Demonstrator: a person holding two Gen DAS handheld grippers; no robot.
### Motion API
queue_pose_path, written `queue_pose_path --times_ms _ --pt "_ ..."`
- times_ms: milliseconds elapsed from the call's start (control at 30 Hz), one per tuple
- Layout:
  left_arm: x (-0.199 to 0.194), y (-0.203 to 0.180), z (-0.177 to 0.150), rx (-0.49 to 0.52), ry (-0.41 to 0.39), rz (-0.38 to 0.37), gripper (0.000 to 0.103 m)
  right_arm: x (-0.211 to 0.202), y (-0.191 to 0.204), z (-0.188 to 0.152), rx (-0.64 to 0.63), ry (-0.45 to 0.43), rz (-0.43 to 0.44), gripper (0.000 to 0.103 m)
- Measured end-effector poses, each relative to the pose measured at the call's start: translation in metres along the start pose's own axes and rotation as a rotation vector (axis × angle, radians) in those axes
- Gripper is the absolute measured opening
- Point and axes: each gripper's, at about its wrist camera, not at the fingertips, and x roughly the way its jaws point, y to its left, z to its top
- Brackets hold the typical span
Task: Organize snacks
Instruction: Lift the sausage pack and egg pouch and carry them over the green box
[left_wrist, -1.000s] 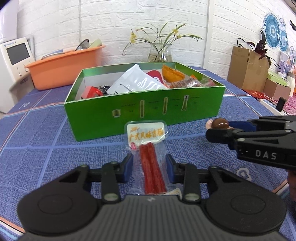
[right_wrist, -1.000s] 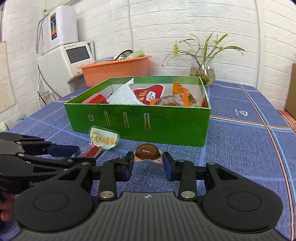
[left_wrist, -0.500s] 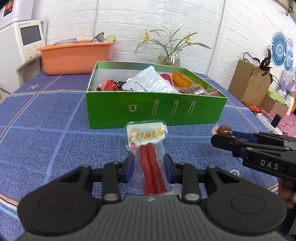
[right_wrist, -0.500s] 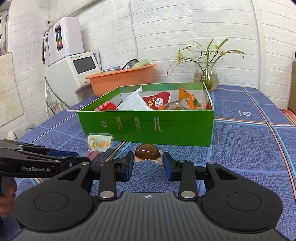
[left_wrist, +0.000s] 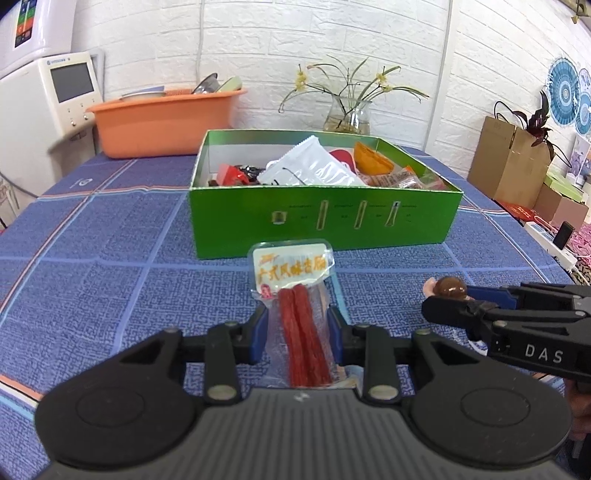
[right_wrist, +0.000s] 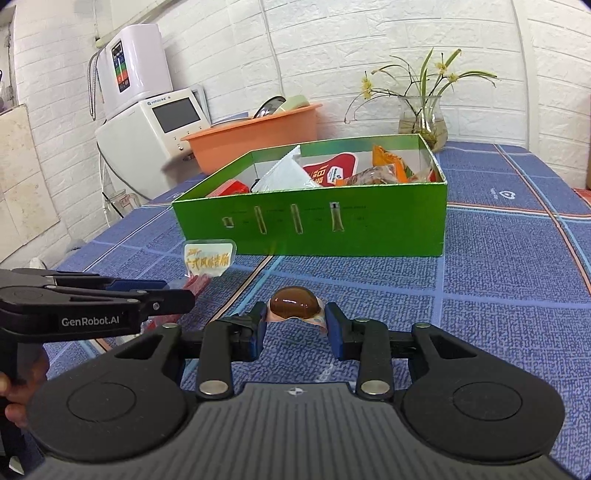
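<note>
Two snacks held, both off the desk, both short of the green box straight ahead of my hand-held grippers.

Left hand-held gripper: clamped on the sausage pack by its lower half, label end sticking out forward toward the box front wall. Right hand-held gripper: closed on the jelly cup, pads pinching the thin foil rim on both sides, dome up.

Risks, my read:
- Sausage pack is slick clear film, long and floppy; the free label end could droop and catch the box's near wall if I come in too low.
- Jelly cup grip is only on the crinkled rim; that flange bends, so the cup could tip or pop out during a fast swing.
- Both tools sit close side by side; crossing paths toward the same opening could knock them together.
- Box is already crowded: a white pouch stands up in the middle, orange and red packets beside it. Dropping onto that pile could let the round cup roll.
- Box is light cardboard on a woven blue cloth; a bump could shove it.

Shapes: two thin red sticks in flat film; glossy brown dome; rectangular open-top box with slot prints on front.
</note>
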Motion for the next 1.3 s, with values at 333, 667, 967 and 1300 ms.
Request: queue_pose_path --times_ms 333,667,967,1300 --pt "-0.018 0.010 0.003 -0.008 -0.046 0.043 0.030 -0.001 0.018 0.001 0.032 -0.014 0.075 0.060" --pt "-0.037 0.016 0.037 0.020 -0.151 0.057 0.031 -0.008 0.036 0.031 -0.018 -0.152 0.111 0.060" --pt "-0.036 0.008 0.099 0.074 -0.269 0.056 0.032 -0.006 0.024 0.084 -0.004 -0.304 0.066 0.060" --pt "0.008 -0.004 0.150 0.042 -0.287 0.006 0.032 0.010 -0.020 0.126 0.157 -0.425 -0.058 0.060"
